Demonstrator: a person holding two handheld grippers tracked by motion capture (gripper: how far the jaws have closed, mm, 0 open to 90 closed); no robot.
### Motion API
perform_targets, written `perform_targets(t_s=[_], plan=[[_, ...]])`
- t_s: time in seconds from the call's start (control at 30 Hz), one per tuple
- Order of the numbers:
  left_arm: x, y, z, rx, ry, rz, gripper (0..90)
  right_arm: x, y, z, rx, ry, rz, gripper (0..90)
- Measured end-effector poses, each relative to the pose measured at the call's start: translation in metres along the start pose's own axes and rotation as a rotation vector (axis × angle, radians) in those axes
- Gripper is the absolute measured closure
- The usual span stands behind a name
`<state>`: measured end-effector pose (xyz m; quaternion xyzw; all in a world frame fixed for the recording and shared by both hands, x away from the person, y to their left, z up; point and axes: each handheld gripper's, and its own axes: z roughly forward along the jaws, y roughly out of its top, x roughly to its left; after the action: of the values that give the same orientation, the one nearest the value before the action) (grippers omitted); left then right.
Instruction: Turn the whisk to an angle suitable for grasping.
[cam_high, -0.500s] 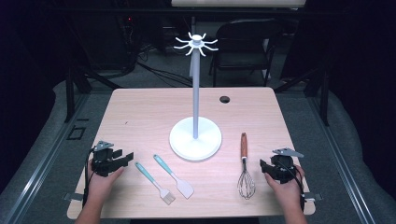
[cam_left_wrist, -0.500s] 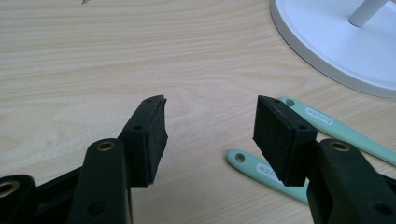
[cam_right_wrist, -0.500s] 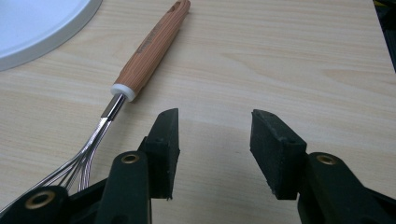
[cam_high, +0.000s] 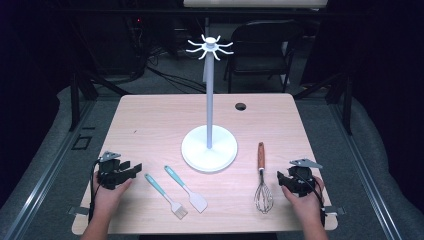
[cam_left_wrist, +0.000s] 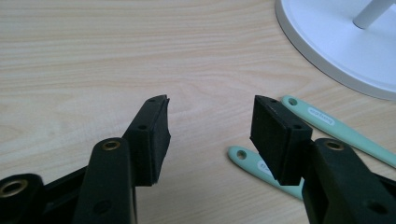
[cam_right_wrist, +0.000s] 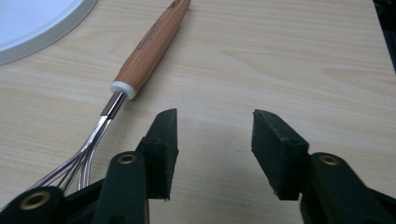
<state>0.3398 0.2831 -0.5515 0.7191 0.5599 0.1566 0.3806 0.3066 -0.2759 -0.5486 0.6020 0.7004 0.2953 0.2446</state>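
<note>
Wooden counter (cam_high: 150, 125) carries both grippers with jaws released and empty: the left gripper (cam_high: 134, 168) beside two teal utensils (cam_high: 176, 192), the right gripper (cam_high: 281, 179) beside the whisk (cam_high: 262, 180).

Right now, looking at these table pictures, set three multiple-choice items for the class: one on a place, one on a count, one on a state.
1. Where does the whisk lie?
A. right of the white stand
B. left of it
C. on its hooks

2. How many mint-handled utensils lie on the table?
A. one
B. two
C. four

3. How do the right gripper jaws stand?
A. clamped on the whisk
C. clamped on the stand
B. apart, nothing between them

Key: 1 A, the high view shows it beside the base's right edge; 2 B, a brush and a spatula lie side by side; 3 B, bare wood shows between the jaws.
</note>
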Motion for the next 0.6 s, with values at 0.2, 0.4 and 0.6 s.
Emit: perform_targets(t_s=[0.2,0.4,0.6], plan=[[-0.001,0.000,0.000,0.001,-0.016,0.005,50.5,0.002,0.000,0.001,0.009,-0.005,-0.010,51.8],[-0.001,0.000,-0.001,-0.002,-0.020,0.002,51.4,0.002,0.001,0.002,0.027,0.004,-0.007,53.6],[-0.002,0.000,-0.002,0.001,-0.022,0.001,51.8,0.006,0.010,0.004,0.055,0.008,-0.006,54.5]])
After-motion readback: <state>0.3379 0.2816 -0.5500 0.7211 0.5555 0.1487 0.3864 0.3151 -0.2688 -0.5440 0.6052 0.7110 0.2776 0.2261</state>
